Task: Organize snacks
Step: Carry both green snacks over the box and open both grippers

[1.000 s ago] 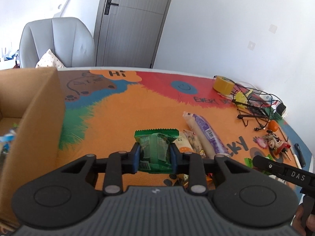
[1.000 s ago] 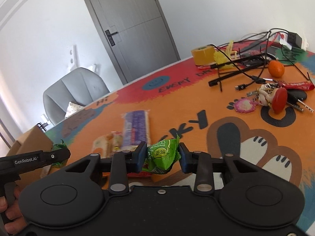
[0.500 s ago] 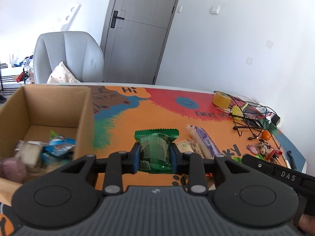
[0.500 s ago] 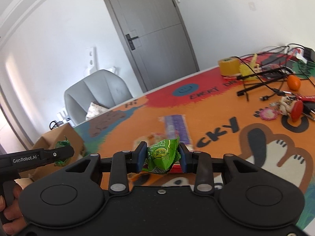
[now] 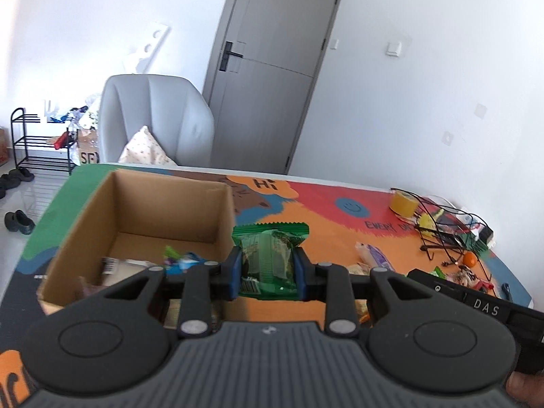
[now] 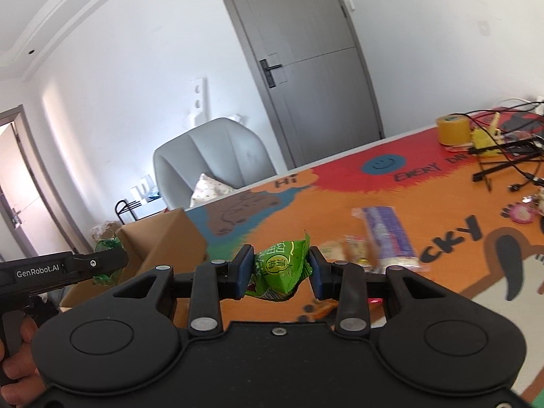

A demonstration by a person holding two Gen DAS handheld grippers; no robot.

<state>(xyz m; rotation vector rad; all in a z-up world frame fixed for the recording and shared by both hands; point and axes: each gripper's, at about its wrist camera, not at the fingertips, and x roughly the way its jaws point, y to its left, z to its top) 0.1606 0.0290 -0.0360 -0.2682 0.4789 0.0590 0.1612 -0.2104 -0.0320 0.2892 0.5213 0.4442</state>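
Note:
My left gripper (image 5: 267,270) is shut on a dark green snack packet (image 5: 268,258), held in the air just right of the open cardboard box (image 5: 170,200). Several wrapped snacks (image 5: 176,260) lie on the box floor. My right gripper (image 6: 280,272) is shut on a bright green candy packet (image 6: 280,268) above the orange mat. The box (image 6: 163,238) shows at its left, with the left gripper's body (image 6: 68,268) in front of it. A purple-and-white snack bar (image 6: 387,234) and small beige packets (image 6: 346,251) lie on the mat ahead.
A colourful mat (image 5: 323,210) covers the table. A yellow tape roll (image 5: 403,204), black cables and a stand (image 5: 448,234), an orange fruit (image 5: 469,258) and keychains clutter the right end. A grey chair (image 5: 156,119) and a door stand behind.
Both grippers rose and swung left with their packets still held. The box, seen side-on before, now lies open in front of the left gripper with its contents in view.

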